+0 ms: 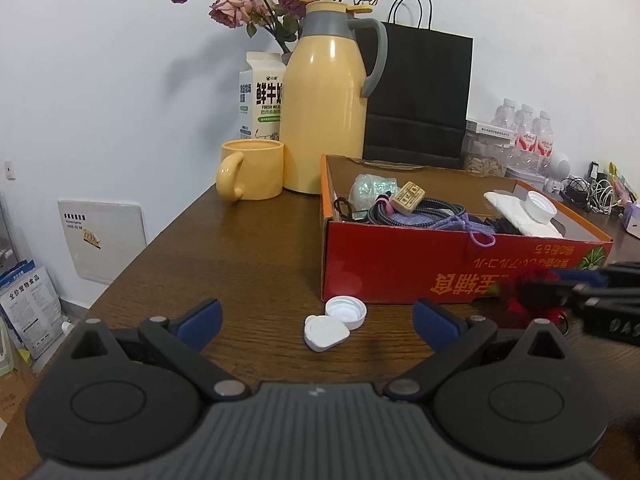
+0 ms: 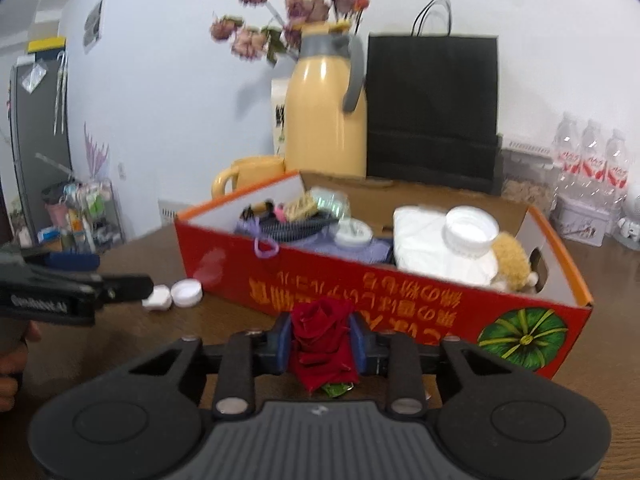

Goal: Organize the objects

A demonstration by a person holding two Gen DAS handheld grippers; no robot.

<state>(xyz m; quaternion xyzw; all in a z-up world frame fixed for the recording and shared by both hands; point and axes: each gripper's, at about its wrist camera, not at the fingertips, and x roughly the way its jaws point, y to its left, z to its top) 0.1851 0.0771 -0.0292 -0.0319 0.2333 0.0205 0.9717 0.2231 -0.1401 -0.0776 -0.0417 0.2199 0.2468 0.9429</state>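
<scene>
A red cardboard box (image 1: 400,268) (image 2: 360,284) sits on the brown table, holding cables, a purple pouch, a white cloth and a white lid. My left gripper (image 1: 318,320) is open, low over the table, with a white bottle cap (image 1: 346,312) and a white rounded case (image 1: 326,333) between its fingers, just ahead. My right gripper (image 2: 320,340) is shut on a red fabric rose (image 2: 320,344) in front of the box's near wall. The rose and right gripper also show at the right of the left wrist view (image 1: 532,296). The cap (image 2: 186,292) and case (image 2: 158,297) lie left of the box.
A yellow thermos jug (image 1: 328,100), yellow mug (image 1: 250,174), milk carton (image 1: 260,96), dried roses and a black paper bag (image 1: 420,92) stand behind the box. Water bottles (image 1: 528,136) and cables are at the far right. The table's left edge drops to the floor.
</scene>
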